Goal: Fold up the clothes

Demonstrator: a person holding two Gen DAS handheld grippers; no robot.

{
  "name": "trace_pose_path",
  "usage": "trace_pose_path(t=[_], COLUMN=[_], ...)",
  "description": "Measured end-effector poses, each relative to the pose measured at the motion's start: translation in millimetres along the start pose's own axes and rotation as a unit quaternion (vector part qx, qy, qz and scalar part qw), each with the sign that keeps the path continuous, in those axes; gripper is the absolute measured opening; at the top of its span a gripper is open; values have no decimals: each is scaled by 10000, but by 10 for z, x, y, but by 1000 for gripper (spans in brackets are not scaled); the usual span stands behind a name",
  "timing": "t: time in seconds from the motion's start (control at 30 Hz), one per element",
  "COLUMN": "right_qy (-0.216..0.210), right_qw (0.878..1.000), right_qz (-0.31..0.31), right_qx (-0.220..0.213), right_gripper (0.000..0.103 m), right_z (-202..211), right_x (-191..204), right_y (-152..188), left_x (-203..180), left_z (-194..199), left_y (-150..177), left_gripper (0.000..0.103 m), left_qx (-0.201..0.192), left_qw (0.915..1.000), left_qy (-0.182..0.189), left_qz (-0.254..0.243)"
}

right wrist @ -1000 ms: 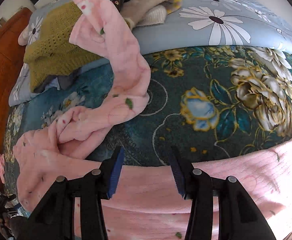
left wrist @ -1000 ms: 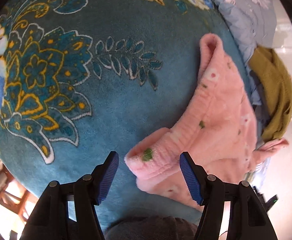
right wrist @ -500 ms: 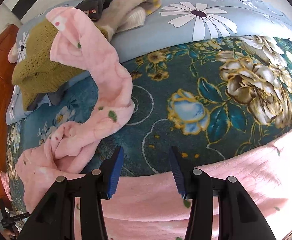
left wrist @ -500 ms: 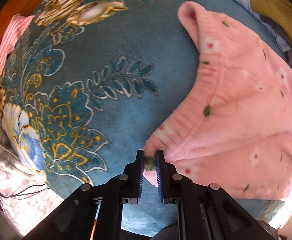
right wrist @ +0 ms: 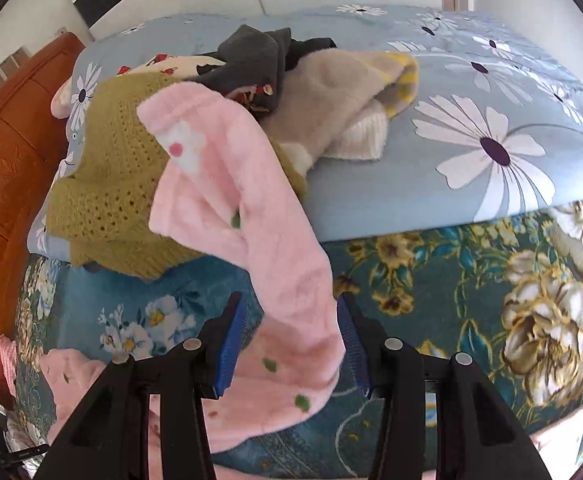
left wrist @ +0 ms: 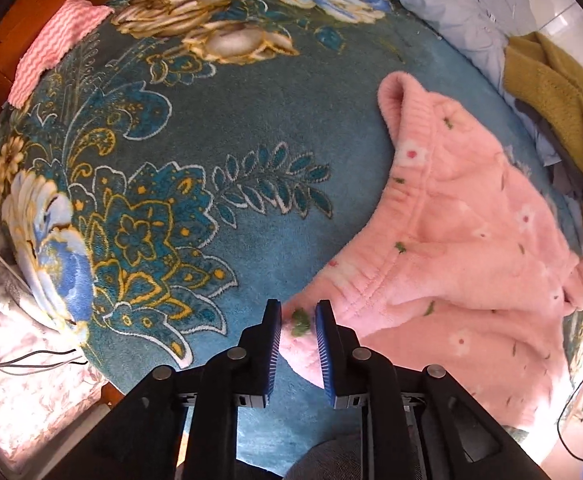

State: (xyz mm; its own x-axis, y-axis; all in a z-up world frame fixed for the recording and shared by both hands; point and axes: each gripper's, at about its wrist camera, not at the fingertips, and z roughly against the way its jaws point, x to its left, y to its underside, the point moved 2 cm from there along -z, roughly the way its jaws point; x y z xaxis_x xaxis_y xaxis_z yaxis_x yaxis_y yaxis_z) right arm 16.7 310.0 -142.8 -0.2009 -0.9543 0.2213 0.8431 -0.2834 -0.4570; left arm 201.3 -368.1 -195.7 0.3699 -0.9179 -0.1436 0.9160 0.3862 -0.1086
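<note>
A pink fleece garment (left wrist: pixel 463 256) with small flowers lies on the teal floral blanket (left wrist: pixel 219 140). My left gripper (left wrist: pixel 298 330) is shut on a corner of its ribbed waistband. In the right wrist view a long pink leg of the garment (right wrist: pixel 251 240) runs from the pile of clothes down between my fingers. My right gripper (right wrist: pixel 291 340) is open, with the pink cloth lying in the gap between its blue pads (right wrist: pixel 231 344).
A pile of clothes sits on the pale blue daisy quilt (right wrist: pixel 491 128): an olive knit sweater (right wrist: pixel 107 192), a beige fleece piece (right wrist: pixel 331 100), a dark garment (right wrist: pixel 259 56). A wooden headboard (right wrist: pixel 3 168) stands at the left. A pink-white cloth (left wrist: pixel 55 44) lies at the blanket's edge.
My left gripper closed on the waistband corner and pulled it along. My right gripper stayed open and moved forward over the pink leg, which now lies between its fingers.
</note>
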Motion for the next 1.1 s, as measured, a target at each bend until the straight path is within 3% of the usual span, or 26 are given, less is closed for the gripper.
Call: trace_pose_path(t=[0.07, 0.13, 0.27, 0.3, 0.33, 0.37, 0.4, 0.5, 0.57, 0.67, 0.7, 0.8, 0.9, 0.97, 1.1], right_qy=[90, 208, 379, 262, 145, 71, -22, -660, -1043, -809, -535, 556, 958, 993, 1108], right_qw=[9997, 9991, 9992, 9994, 9993, 9991, 9990, 9966, 9888, 9825, 9851, 9914, 9778, 9670, 9657], right_qz=[184, 331, 51, -120, -251, -332, -379, -393, -441, -558, -638, -1052, -1851, -2308, -2287], right_qx=[-93, -178, 125, 197, 237, 270, 251, -313, -972, -1585, -1505, -546, 209, 414, 533], right_gripper=[57, 58, 58, 47, 20, 12, 11, 10, 10, 10, 10, 10, 10, 10, 10], right_z=[-67, -177, -506, -539, -539, -510, -439, 86, 604, 1102, 1095, 742, 432, 356, 372], right_x=[72, 136, 132, 116, 103, 94, 82, -33, -246, -732, -921, -1581, -2167, -2407, -2402], right_y=[-204, -374, -519, -520, -522, -531, -552, -700, -758, -627, -522, 54, 750, 1058, 1212], left_x=[-6, -112, -694, -853, -1013, -1137, -1243, -1442, -1451, -1350, -1307, -1241, -1218, -1202, -1156], left_z=[232, 374, 223, 102, -31, -154, -271, -566, -718, -913, -955, -940, -924, -888, -763], left_y=[-14, -72, -234, -228, -220, -210, -198, -161, -120, -42, -31, -36, -42, -40, -54], left_gripper=[27, 38, 42, 42, 42, 42, 42, 42, 42, 42, 42, 42, 42, 42, 42], left_qx=[-424, -761, -845, -780, -680, -589, -508, -364, -357, -251, -174, -204, -239, -307, -585], left_qw=[9984, 9922, 9782, 9775, 9772, 9769, 9765, 9747, 9715, 9642, 9599, 9525, 9510, 9522, 9522], left_qy=[171, 676, 1621, 1698, 1756, 1801, 1838, 1920, 2011, 2135, 2210, 2390, 2437, 2401, 2411], left_qz=[338, 717, 985, 981, 977, 987, 1003, 1082, 1200, 1555, 1716, 1874, 1886, 1861, 1785])
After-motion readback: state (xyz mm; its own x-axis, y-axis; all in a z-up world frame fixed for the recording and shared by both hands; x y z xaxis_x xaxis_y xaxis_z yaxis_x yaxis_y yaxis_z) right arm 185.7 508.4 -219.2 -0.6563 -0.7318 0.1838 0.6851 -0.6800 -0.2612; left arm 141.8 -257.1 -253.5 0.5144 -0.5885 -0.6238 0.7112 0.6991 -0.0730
